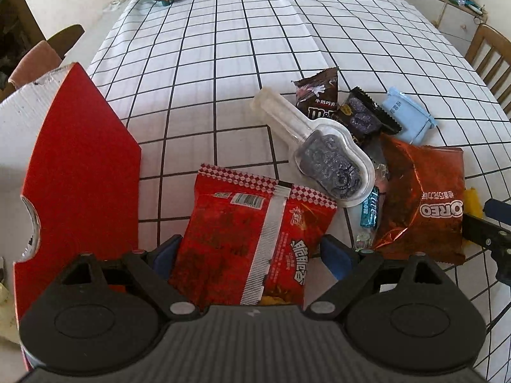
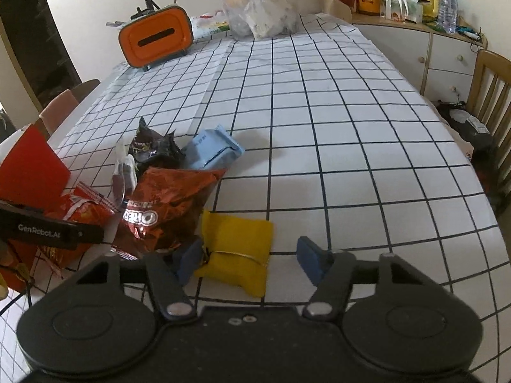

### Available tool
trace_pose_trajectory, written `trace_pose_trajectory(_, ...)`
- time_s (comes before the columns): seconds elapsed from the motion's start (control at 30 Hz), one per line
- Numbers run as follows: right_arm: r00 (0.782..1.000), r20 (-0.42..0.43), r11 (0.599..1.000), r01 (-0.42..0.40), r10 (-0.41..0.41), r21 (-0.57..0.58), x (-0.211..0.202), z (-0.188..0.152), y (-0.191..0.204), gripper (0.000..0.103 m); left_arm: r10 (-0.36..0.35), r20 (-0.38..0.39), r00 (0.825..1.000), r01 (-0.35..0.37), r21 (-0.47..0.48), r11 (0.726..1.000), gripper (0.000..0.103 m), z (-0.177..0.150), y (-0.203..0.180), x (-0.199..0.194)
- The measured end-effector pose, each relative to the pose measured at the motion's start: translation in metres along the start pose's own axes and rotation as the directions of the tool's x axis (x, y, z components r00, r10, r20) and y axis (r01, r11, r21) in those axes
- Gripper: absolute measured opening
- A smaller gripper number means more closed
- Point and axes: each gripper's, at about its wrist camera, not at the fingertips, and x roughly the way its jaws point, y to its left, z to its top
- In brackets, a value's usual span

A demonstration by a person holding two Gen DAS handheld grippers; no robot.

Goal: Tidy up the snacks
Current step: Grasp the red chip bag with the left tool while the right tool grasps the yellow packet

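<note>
Left gripper (image 1: 252, 255) fingers spread around the red chip bag (image 1: 252, 242) just beside the red box (image 1: 80, 166), right gripper (image 2: 252, 258) fingers spread astride the yellow pouch (image 2: 238, 249); both look light, soft, crinkly, so pinch mid-body gently.

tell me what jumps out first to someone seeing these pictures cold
A heap of crinkly snack packets on the black-gridded white tablecloth, led by the shiny copper-red Oreo bag. The left gripper straddles a red foil packet with a checkered top edge, beside a tall red cardboard box. Near the right gripper lies a small yellow pouch, its pads not yet pressing it.
</note>
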Motion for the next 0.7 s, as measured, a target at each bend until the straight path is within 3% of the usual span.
trace_pose_trajectory(0.17, 1.000, 0.017, 1.000, 0.009, -0.008, -0.026, 0.000, -0.003, 0.004, 0.046, -0.020, 0.008, 1.000, 0.020, -0.023, 1.000, 0.083, -0.002, 0.002, -0.001)
trace_pose_trajectory(0.33, 0.999, 0.034, 1.000, 0.005, -0.004, -0.031, -0.003, -0.007, 0.005, 0.038, -0.037, 0.014, 0.999, 0.038, -0.061, 0.997, 0.072, -0.006, 0.008, -0.005)
trace_pose_trajectory(0.7, 0.998, 0.063, 1.000, 0.009, -0.007, -0.025, -0.030, -0.021, 0.008, 0.035, -0.046, 0.041, 0.998, 0.049, -0.093, 0.994, 0.070, -0.021, 0.014, -0.018)
